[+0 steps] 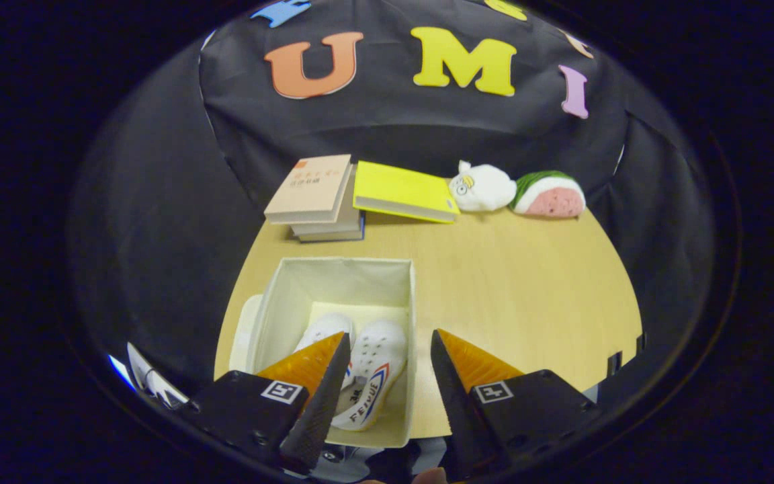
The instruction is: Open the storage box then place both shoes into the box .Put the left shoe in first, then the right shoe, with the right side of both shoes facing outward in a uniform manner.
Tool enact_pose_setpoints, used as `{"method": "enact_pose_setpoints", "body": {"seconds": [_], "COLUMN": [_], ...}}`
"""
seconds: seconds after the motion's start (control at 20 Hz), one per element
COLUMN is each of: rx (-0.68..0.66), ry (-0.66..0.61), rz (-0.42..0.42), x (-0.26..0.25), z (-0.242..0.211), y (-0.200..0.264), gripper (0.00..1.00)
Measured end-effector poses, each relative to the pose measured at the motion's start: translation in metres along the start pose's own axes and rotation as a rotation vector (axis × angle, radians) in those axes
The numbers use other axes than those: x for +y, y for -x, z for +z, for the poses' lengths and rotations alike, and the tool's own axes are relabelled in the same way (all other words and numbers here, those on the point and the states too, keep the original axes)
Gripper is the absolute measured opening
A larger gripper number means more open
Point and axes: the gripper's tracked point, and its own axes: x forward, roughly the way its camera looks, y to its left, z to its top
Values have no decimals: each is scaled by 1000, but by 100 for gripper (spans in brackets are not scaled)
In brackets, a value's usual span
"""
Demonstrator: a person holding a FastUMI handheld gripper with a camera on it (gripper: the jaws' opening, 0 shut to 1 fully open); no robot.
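A lid (244, 333) lies flat on the light wooden table (521, 296), showing as a pale rounded edge tucked against the left wall of an open white storage box (333, 269). Inside the box, two white canvas shoes rest side by side on the cream floor, toes pointing away from the camera: the left-hand shoe (324, 331) is largely hidden behind the gripper's left finger (313, 376), while the right-hand shoe (375, 376) shows its perforated toe and a red-and-blue stripe with lettering along its side, lying close to the box's right wall. The gripper (390, 349) hovers above the near end of the box with its two orange-and-black fingers spread wide and nothing between them; the left finger overlaps the box interior and the right finger (457, 383) stands over the box's right wall and the bare table beside it. Beyond the box, at the far edge of the table, a stack of books (316, 195) topped by a beige volume sits just beside a yellow book (404, 191) that leans against the stack. Farther right, a small white plush toy (482, 188) lies touching a plush shaped like a watermelon slice (550, 195), green rind up and pink face outward, both set against the black cloth wall.
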Motion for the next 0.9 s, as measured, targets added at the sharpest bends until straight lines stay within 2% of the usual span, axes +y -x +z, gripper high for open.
{"method": "enact_pose_setpoints", "body": {"seconds": [0.2,0.35,0.4,0.5,0.9], "rx": [-246,-405,-447,-505,-599], "ry": [36,36,37,43,-28], "rz": [6,-25,-35,-60,-123], "x": [-30,-62,-71,-92,-155], "z": [31,43,46,45,18], "y": [38,61,68,83,128], "gripper": [78,78,86,100,100]}}
